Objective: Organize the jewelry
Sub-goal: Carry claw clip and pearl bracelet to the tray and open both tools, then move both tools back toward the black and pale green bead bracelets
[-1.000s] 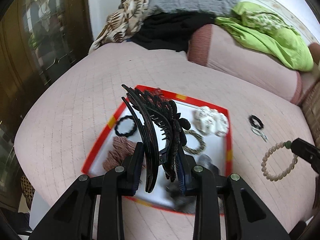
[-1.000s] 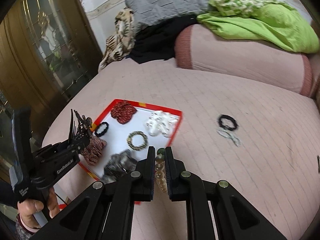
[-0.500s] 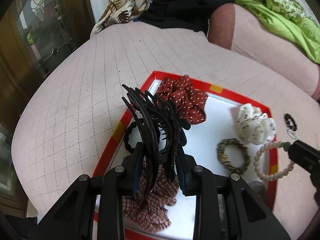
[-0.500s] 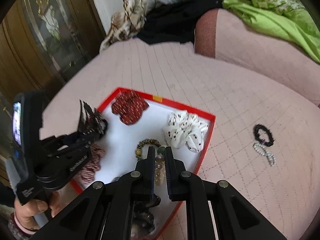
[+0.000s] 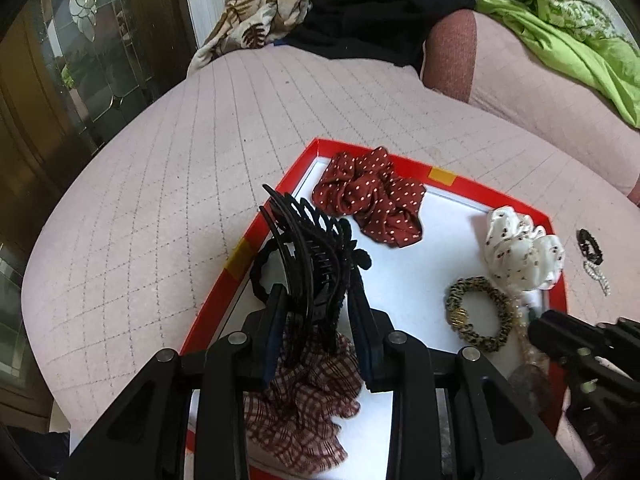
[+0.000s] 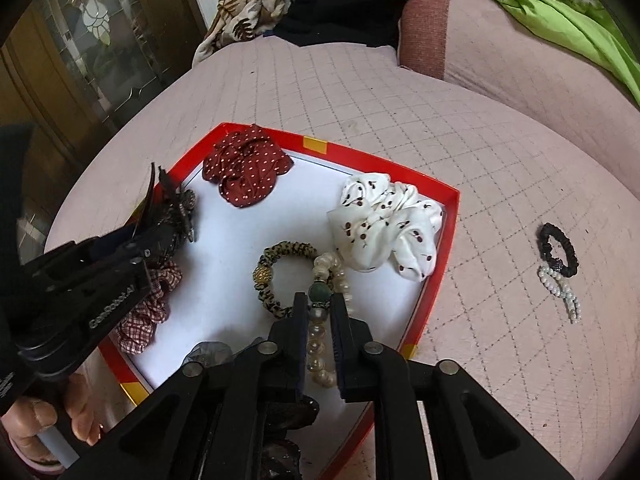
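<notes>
Gripping black claw clip (image 5: 316, 248), your left gripper (image 5: 316, 320) hovers over red tray's (image 6: 444, 236) left edge; right gripper (image 6: 318, 312) pinches pearl bracelet (image 6: 320, 344) above white floor, near right rim.

A home bedroom or living room: quilted pink cushion (image 5: 168, 216), bolster (image 5: 520, 92) upper right, heaped clothes (image 5: 360, 12) at top, glazed wooden door (image 5: 80, 52) upper left.

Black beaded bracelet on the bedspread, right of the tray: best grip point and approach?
Take the black beaded bracelet from above, pinching its far-right arc across the band. It lies flat, and its near end touches the pearl clip, so the far side is clear for fingers.
</notes>
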### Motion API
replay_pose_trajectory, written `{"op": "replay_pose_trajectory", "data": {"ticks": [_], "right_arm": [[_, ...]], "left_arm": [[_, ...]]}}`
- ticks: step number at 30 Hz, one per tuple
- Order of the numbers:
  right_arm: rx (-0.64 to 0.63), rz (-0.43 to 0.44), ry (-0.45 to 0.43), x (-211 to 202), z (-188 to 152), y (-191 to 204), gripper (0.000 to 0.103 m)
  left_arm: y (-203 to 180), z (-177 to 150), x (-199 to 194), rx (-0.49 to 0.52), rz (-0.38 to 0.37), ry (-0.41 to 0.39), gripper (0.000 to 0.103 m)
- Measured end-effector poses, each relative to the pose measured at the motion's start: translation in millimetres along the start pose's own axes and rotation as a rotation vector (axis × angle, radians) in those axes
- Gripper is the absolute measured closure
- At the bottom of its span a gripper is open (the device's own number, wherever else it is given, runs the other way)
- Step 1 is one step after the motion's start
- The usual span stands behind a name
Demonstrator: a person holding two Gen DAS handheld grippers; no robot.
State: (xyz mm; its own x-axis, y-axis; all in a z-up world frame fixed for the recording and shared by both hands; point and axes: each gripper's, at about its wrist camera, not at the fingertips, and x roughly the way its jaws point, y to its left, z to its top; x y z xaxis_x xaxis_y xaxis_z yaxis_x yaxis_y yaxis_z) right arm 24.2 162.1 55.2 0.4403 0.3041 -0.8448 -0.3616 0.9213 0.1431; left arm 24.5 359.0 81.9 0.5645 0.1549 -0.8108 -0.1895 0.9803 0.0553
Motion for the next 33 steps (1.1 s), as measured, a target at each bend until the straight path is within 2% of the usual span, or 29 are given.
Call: {"op": "replay_pose_trajectory", "data": {"ticks": [2, 3, 19, 33], "right_arm": [[0.0, 0.003, -0.012, -3.3, -1.6, 2.1, 0.056], [0.002, 0.004, -0.023, -7.0, -2.8, 2.7, 0.054], [0.015, 0.083, -0.079, -59.2, -31.1, 14.5, 0.053], [0.072, 0.066, -0.126, -109.5, -76.3, -7.2, 0.048]], "left_arm": [[0.1, -1.7, -11.1, -0.004, -0.003, -0.018, 0.066], [0.7, -2.6, -16.9, -0.006, -0.002, -0.029, 0.063], [13.8, -31.7, -94.1, -0.079, 0.008, -0.099, 0.056], [-9.1, -58.9, -138.4, -0.067, -0.033, -0.111, 0.054]]}}
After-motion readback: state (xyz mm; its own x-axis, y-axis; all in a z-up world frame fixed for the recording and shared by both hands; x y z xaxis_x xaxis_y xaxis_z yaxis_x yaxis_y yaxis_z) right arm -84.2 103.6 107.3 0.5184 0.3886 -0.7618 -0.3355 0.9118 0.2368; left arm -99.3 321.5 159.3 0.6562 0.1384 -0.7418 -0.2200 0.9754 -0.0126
